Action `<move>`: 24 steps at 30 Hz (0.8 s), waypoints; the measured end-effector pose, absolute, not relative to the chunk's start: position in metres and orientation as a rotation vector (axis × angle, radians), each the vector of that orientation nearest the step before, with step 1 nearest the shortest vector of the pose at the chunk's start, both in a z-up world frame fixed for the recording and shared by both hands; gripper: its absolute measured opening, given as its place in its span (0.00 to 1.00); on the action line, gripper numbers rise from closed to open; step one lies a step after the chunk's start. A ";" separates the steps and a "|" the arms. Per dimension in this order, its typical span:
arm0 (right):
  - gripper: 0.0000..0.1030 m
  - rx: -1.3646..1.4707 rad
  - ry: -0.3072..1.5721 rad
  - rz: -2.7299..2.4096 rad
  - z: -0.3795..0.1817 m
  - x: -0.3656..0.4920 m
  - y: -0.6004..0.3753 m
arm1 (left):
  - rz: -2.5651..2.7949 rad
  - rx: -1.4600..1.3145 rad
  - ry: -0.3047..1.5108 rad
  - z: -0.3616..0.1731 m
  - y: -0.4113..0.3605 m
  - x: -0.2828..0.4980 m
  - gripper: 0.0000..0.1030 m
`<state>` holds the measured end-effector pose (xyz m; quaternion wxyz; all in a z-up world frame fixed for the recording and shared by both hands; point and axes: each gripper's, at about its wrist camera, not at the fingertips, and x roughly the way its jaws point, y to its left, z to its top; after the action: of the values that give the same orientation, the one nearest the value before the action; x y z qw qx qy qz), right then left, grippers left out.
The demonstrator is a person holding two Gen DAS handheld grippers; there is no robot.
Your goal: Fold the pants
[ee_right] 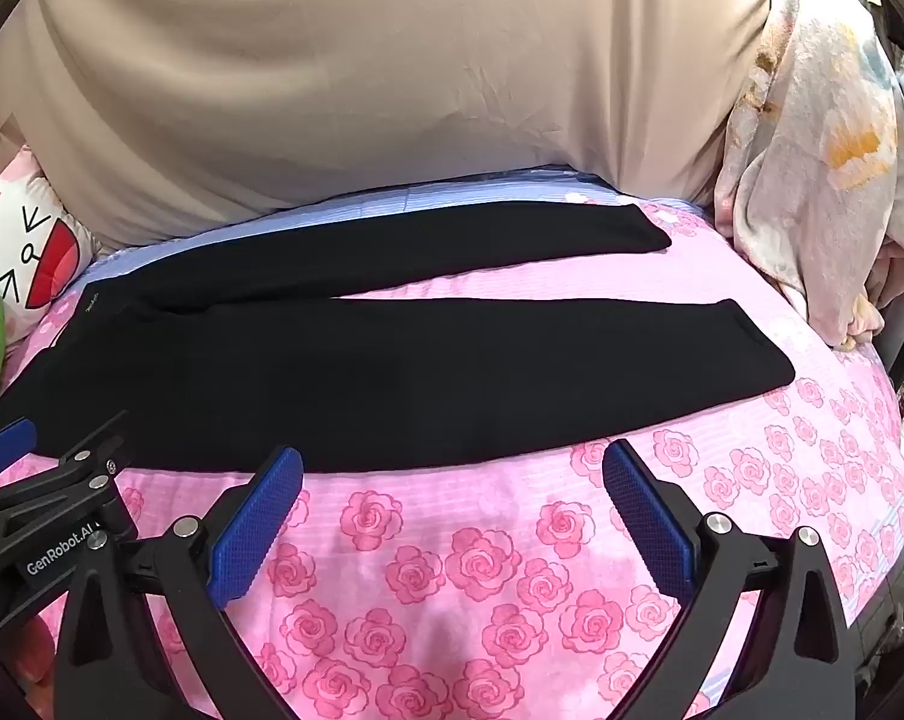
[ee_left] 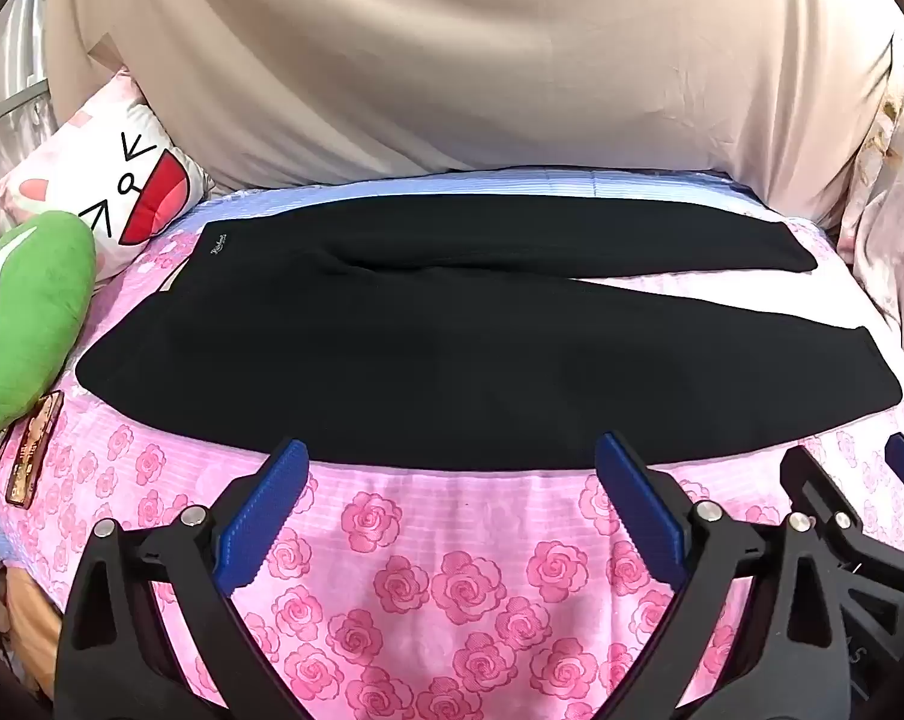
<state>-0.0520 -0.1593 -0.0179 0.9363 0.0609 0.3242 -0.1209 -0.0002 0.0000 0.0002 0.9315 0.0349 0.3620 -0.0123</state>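
A: Left hand-held gripper (ee_left: 449,462)? Right hand-held gripper (ee_right: 452,468)?

B: Both released, jaws spread wide, nothing btw them. Blue pads (ee_left: 260,522) are bare. Both are tilted down toward the bed (ee_right: 482,570), side by side, left one near the waist side, right one more toward the leg side.

A: Where are the pants (ee_left: 428,336) exactly?

B: Flat on the pink rose sheet, just past the fingertips. Near edge is close in front of both tools; I cannot tell if the tips touch it. Waist is to the left, w/ a small label. Two legs go to the right, and they are apart, a strip of sheet shows btw them.

A: So which step?

B: I think the very start, approx. No fold is made yet. Next move probably: lower onto the near leg edge, pinch it at two places, then lift and bring it over the far leg (ee_right: 452,234).

A: Risk?

B: Maybe catching the sheet together w/ the cloth. Pillow (ee_left: 110,180) and green cushion (ee_left: 26,312) at left are beside the waist, not on it.
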 end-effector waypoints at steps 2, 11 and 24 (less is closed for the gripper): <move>0.95 0.144 0.666 -0.238 -0.018 -0.052 -0.159 | -0.022 0.069 0.740 0.001 0.001 0.000 0.91; 0.95 0.130 0.666 -0.246 -0.018 -0.051 -0.157 | -0.015 0.082 0.736 -0.001 0.005 0.000 0.92; 0.95 0.116 0.670 -0.253 -0.015 -0.048 -0.157 | -0.008 0.094 0.732 0.000 0.001 0.001 0.92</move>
<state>-0.0483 -0.1572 -0.0155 0.9350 0.0568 0.3276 -0.1235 0.0011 0.0013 0.0004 0.9326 0.0457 0.3579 -0.0041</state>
